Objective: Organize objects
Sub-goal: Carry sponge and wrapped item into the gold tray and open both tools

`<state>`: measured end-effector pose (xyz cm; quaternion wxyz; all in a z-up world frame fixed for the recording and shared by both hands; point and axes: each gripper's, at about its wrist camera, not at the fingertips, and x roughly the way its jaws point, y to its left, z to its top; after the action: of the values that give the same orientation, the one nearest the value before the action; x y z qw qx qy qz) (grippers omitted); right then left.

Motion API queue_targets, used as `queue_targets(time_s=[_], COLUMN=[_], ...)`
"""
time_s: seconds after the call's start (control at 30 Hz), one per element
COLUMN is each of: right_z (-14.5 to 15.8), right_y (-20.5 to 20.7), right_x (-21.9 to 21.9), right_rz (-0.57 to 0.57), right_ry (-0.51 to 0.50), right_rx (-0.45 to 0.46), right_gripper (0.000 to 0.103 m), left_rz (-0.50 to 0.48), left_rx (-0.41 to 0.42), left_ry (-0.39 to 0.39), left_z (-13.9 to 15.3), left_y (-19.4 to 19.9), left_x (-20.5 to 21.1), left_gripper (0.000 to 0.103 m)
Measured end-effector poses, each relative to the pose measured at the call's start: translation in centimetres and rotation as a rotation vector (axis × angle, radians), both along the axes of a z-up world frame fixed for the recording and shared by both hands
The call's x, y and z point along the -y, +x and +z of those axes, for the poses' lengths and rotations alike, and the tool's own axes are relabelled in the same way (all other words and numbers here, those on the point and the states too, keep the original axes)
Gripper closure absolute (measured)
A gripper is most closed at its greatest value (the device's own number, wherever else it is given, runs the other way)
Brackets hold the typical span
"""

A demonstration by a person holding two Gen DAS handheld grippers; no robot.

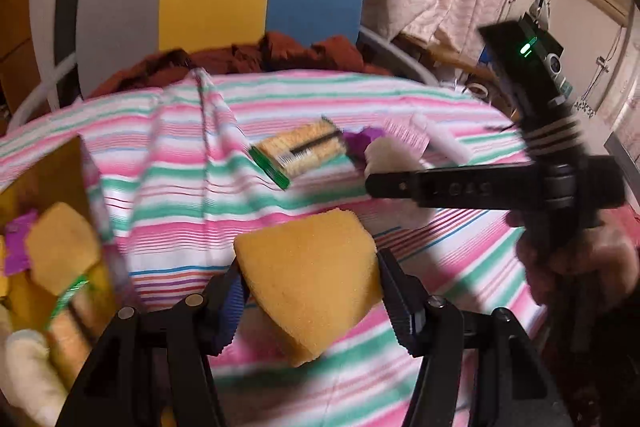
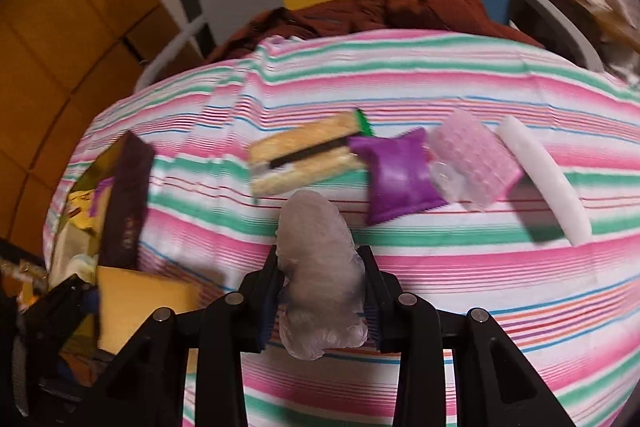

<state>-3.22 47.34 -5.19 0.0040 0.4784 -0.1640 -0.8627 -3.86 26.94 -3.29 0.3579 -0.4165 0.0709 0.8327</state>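
We pinch a yellow sponge wedge (image 1: 308, 279) in our left hand-held gripper (image 1: 310, 291), above the striped cloth (image 1: 180, 195) on the bench, just right of the open box (image 2: 126, 203). Our right hand-held gripper (image 2: 320, 287) clamps a pale wrapped lump (image 2: 320, 275). Beyond it lie 4 things in a row: biscuit packet (image 2: 300, 157), purple pouch (image 2: 396, 177), pink pack (image 2: 476, 157), white strip (image 2: 544, 179). Bare cloth runs to the near edge.

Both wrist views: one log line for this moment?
left claw: shut on yellow sponge | right claw: shut on clear wrapped packet | box: open, left
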Motion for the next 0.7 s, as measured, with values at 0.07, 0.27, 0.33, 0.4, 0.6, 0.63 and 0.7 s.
queue_targets(time_s=[0.07, 0.27, 0.33, 0.4, 0.6, 0.63, 0.7], right_z=[0.4, 1.3, 1.7, 2.3, 5.3, 5.8, 6.5], right_y=[0.0, 0.3, 0.4, 0.3, 0.1, 0.0, 0.0], right_x=[0.9, 3.5, 4.6, 5.9, 11.2, 12.5, 14.7], right_rz=[0.024, 0.093, 0.113, 0.138, 0.219, 0.239, 0.267], right_ry=[-0.008, -0.029, -0.038, -0.041, -0.054, -0.064, -0.071], right_rx=[-0.019, -0.046, -0.053, -0.057, -0.122, -0.133, -0.144], right_gripper=[0.067, 0.066, 0.066, 0.067, 0.066, 0.066, 0.065], left_rz=[0.023, 0.121, 0.176, 0.233, 0.394, 0.415, 0.447], left_rx=[-0.012, -0.073, -0.081, -0.089, -0.120, -0.115, -0.102], left_ry=[0.023, 0.051, 0.050, 0.048, 0.034, 0.030, 0.027], left_z=[1.4, 4.2, 4.6, 4.9, 5.3, 5.1, 4.5], left_y=[0.5, 1.3, 1.4, 1.5, 2.3, 2.4, 2.6], left_x=[2.1, 9.3, 11.8, 14.4, 21.2, 22.2, 23.3], left_gripper=[0.041, 0.041, 0.041, 0.041, 0.040, 0.039, 0.038])
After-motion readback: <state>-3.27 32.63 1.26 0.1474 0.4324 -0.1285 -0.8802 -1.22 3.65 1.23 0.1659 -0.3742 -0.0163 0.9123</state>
